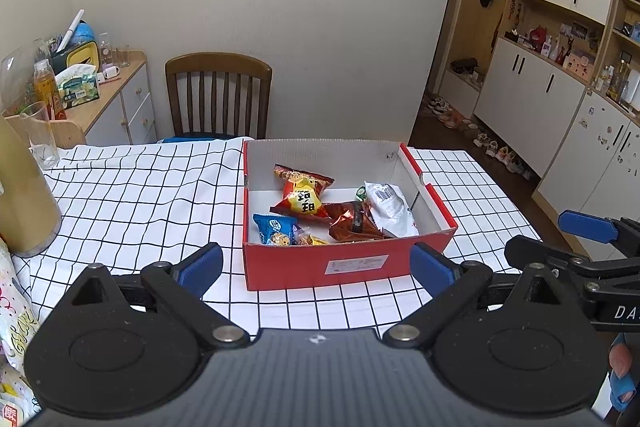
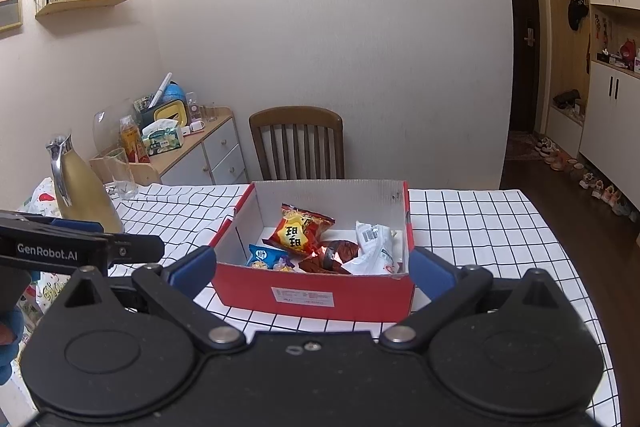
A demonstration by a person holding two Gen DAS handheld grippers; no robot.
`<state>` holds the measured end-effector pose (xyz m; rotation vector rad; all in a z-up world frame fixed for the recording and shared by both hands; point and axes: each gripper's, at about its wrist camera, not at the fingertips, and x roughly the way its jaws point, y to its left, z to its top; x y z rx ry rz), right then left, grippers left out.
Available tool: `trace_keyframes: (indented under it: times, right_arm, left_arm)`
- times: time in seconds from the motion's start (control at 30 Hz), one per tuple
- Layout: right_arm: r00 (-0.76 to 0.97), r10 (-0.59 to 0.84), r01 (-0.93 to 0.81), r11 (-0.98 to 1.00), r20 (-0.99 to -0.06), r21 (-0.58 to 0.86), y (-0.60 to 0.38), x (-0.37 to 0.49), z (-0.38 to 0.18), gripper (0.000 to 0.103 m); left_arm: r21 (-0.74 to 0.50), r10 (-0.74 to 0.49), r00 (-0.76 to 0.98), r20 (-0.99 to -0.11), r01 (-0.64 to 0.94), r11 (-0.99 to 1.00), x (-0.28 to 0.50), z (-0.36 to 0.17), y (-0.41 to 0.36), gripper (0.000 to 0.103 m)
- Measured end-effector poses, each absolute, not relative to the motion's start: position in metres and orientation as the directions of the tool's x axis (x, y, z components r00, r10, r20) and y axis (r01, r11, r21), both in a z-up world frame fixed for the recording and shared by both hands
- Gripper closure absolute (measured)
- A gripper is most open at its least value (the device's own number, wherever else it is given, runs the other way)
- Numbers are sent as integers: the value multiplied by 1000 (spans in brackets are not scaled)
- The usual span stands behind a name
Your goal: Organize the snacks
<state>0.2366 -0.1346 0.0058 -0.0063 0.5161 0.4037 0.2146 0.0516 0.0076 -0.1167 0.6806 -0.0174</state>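
- Box (image 1: 348, 267): I see the red box on the checked desk (image 1: 140, 195), open at the top, straight ahead of both claws. Its long axis runs away from me toward the chair (image 1: 219, 95); its short labelled wall faces me.
- Snacks: all lie inside the box. An orange pack (image 1: 303, 197) sits mid-floor, a blue pack (image 1: 274, 229) against the near wall on the left, a brown pack (image 1: 352, 225) beside it, and a white pack (image 1: 390, 207) by the right wall. They touch or overlap.
- Left claw (image 1: 316, 267): spread wide, holding nothing. Its two blue pads frame the box's near wall, and the box lies slightly right of its centre line.
- Right claw (image 2: 312, 269): also spread wide and empty. The box sits almost squarely between its pads, so I judge this claw the better aligned.
- Mutual position: the right claw's tip shows at the right edge of the left view, the left claw's at the left edge of the right view. They flank the box's near end, side by side.
- Other packs: a patterned bag (image 1: 16, 311) lies at the desk's left edge, nearest the left claw. I judge any reach for it goes left, away from the box.
- Jug (image 2: 80, 187): it stands on the left, near that path.
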Motion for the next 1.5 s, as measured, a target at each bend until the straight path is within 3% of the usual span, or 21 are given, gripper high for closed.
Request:
trace_keyframes:
  times: [1.5]
  right_arm:
    - [803, 355, -356, 930, -478, 93, -141, 233, 7, 0]
  left_arm:
    - [-127, -95, 782, -616, 21, 992, 211, 11, 42, 3]
